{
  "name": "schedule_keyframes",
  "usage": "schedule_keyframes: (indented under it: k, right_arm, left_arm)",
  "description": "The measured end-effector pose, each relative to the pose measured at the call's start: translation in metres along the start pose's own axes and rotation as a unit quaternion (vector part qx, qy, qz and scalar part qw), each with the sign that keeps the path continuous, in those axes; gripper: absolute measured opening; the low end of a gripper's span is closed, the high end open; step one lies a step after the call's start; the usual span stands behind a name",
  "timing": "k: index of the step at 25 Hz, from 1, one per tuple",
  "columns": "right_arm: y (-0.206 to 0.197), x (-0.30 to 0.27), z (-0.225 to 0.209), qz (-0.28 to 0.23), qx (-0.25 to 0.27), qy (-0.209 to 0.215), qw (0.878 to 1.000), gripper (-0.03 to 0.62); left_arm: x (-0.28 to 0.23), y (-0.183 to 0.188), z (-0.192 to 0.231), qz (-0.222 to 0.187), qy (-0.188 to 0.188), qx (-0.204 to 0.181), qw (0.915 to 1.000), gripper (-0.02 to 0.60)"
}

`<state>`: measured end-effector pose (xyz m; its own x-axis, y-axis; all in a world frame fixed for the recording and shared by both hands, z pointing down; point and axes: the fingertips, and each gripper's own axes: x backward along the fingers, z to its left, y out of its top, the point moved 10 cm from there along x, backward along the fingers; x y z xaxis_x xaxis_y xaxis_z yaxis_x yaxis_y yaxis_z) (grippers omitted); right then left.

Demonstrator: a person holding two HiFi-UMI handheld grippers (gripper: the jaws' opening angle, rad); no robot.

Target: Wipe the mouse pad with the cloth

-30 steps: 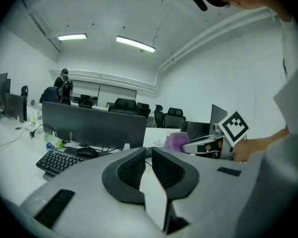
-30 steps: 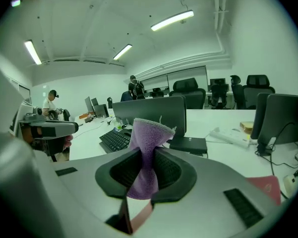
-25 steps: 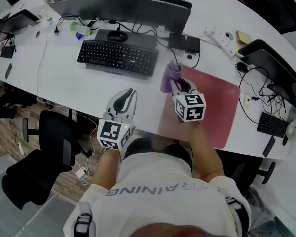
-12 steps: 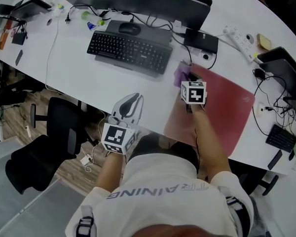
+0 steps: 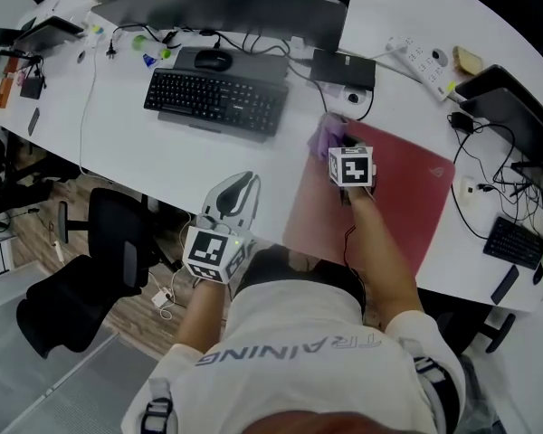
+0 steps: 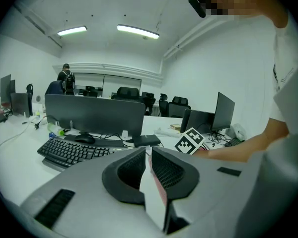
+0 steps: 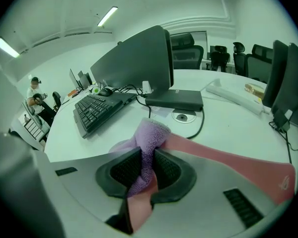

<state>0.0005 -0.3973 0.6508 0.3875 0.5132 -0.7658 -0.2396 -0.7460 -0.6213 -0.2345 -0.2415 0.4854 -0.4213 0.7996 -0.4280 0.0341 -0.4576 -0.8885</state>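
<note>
the right gripper gripped the purple cloth at the far left corner of the red mouse pad, whose length ran rightward and toward the person. the left gripper, jaws seemingly near-together on nothing, hung well apart.

keyboard before the monitor — mouse pad to its right, cloth on the pad's far-left corner.

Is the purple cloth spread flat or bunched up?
Bunched: the purple fluffy cloth is pinched in a wad between the right gripper's jaws, on the red mouse pad.
</note>
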Motion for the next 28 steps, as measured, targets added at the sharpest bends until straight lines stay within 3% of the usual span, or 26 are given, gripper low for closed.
schedule_keyframes:
  k: [13, 28]
  right_arm:
    - [-0.047, 0.059, -0.090, 0.004, -0.021, -0.035, 0.999, 0.084]
    - [-0.120, 0.159, -0.236, 0.009, -0.062, -0.138, 0.988, 0.084]
  left_arm:
    - [-0.032, 0.012, -0.080, -0.005, -0.031, -0.010, 0.9995, 0.034]
    - [-0.070, 0.017, -0.177, -0.015, -0.089, -0.009, 0.9959, 0.034]
